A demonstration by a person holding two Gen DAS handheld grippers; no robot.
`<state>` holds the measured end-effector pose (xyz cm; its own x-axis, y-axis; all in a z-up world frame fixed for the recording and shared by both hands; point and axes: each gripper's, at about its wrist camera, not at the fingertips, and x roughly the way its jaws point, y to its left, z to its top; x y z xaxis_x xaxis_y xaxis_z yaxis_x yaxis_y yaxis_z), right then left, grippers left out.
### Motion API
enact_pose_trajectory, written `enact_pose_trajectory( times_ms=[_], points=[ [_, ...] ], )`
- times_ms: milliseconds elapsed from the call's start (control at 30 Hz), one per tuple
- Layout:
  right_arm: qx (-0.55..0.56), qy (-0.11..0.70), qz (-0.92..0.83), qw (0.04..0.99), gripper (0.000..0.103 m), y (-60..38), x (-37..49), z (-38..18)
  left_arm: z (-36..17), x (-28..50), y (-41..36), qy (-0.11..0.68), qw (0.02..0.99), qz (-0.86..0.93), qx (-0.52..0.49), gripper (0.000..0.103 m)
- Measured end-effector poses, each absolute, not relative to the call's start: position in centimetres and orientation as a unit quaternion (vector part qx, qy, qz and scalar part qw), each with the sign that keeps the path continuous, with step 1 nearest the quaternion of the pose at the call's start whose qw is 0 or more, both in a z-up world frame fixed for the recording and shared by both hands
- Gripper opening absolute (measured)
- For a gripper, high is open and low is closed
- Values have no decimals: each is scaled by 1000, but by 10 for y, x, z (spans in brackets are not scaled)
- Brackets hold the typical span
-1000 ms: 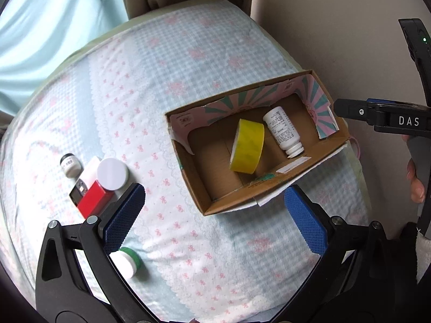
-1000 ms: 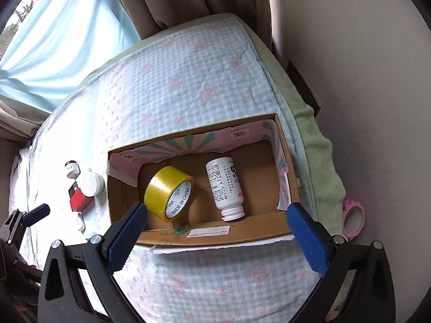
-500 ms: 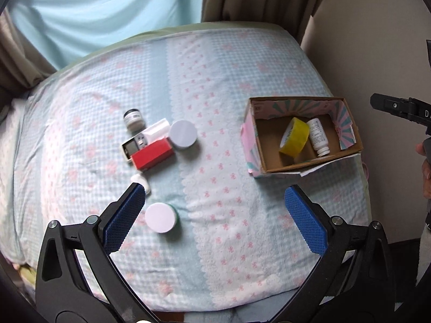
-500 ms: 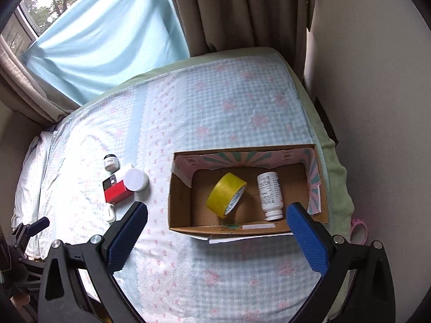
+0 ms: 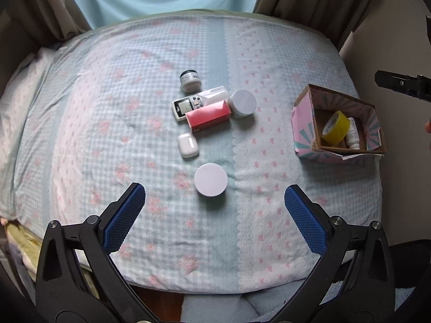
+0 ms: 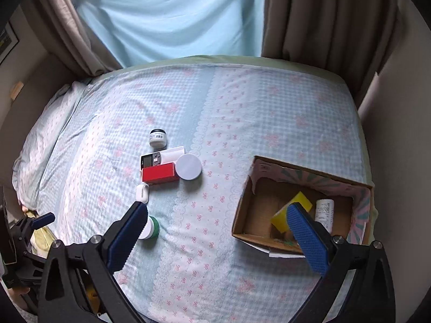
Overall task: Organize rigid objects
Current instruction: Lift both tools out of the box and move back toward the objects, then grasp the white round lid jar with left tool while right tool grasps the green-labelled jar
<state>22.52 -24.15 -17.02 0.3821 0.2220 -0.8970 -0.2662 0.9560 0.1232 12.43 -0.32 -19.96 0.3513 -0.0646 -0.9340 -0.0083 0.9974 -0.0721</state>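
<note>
A cardboard box [image 5: 301, 113] [image 6: 242, 215] on the bed's right side holds a yellow tape roll [image 5: 335, 128] [image 6: 292, 210] and a white pill bottle [image 5: 353, 134] [image 6: 324, 214]. Mid-bed lie a red box [image 5: 208, 119] [image 6: 160, 173], a remote [image 5: 188, 105], a white earbud case [image 5: 188, 145] [image 6: 142, 192], a small dark-lidded jar [image 5: 190, 80] [image 6: 158, 137] and two white-lidded jars [image 5: 243, 102] [image 5: 210, 179]. My left gripper [image 5: 215, 200] is open, just short of the nearer jar. My right gripper [image 6: 216, 222] is open and empty above the bed.
The checked bedspread [image 5: 107, 134] covers the bed. Curtains [image 6: 175, 21] hang at the back, a wall [image 6: 398, 134] runs on the right. A pillow [image 6: 48, 134] lies at the left. The right gripper's tip shows in the left wrist view [image 5: 398, 83].
Both grippers have pulled back and up from the box. The left view has swung left onto the cluster of loose objects. Nothing was picked up.
</note>
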Motion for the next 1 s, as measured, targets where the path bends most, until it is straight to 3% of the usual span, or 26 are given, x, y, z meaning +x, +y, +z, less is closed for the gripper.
enact_pose_trajectory(
  times_ms=[400,733,1000],
  points=[
    [-129,569,276,764,103,-150,297,-269,-308,120,22,609,782,42,-122,103],
    [-224,598,335,692,103,-108,348,-378,-396,149,-2,624,768,68,-130,103],
    [-267,603,351,665,103,-95,364,-435,-441,172,-11,632,759,85,-134,103]
  ],
)
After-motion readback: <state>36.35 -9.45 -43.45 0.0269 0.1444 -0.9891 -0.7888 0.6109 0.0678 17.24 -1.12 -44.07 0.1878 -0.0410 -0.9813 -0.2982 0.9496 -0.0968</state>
